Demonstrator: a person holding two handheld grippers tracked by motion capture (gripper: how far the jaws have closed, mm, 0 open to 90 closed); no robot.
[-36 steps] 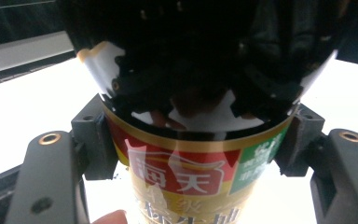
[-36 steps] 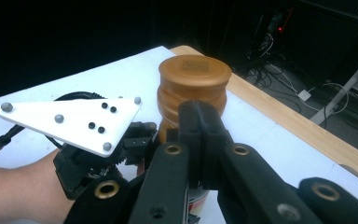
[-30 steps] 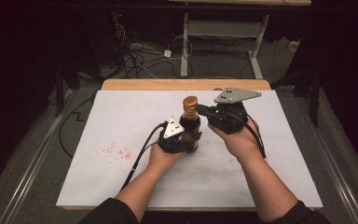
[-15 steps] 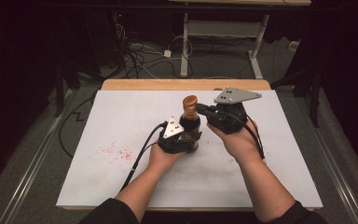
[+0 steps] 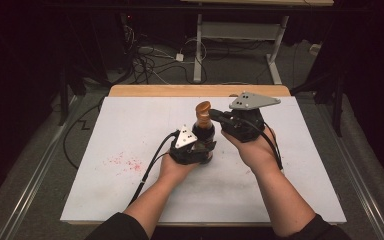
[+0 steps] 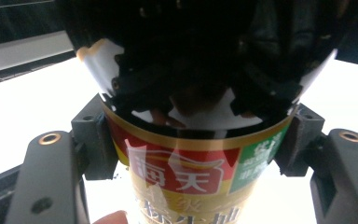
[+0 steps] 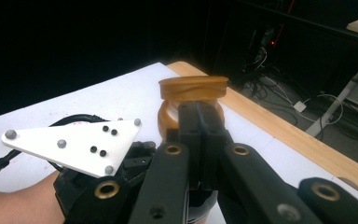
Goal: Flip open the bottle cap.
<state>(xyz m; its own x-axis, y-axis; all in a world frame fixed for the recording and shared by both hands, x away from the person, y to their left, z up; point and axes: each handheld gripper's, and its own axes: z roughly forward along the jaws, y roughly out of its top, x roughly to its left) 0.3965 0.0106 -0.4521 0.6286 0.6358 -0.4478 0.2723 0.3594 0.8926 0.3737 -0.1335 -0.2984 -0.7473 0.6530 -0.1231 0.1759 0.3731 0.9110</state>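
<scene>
A dark sauce bottle (image 5: 204, 132) with a brown flip cap (image 5: 203, 108) stands upright near the middle of the white board (image 5: 130, 125). My left gripper (image 5: 203, 148) is shut on the bottle's body. Its pads (image 6: 95, 140) press both sides of the red and gold label (image 6: 182, 172). The cap's lid (image 7: 193, 87) is flipped up, above its ring. My right gripper (image 5: 214, 116) reaches in from the right, its jaws shut together, tips (image 7: 198, 114) right at the cap's ring. Whether they pinch anything there is hidden.
Red speckles (image 5: 122, 161) stain the board to the left of the hands. A wooden table edge (image 5: 155, 90) runs along the far side. Beyond it, cables (image 5: 150, 55) and a desk's metal legs (image 5: 198, 45) stand on the dark floor.
</scene>
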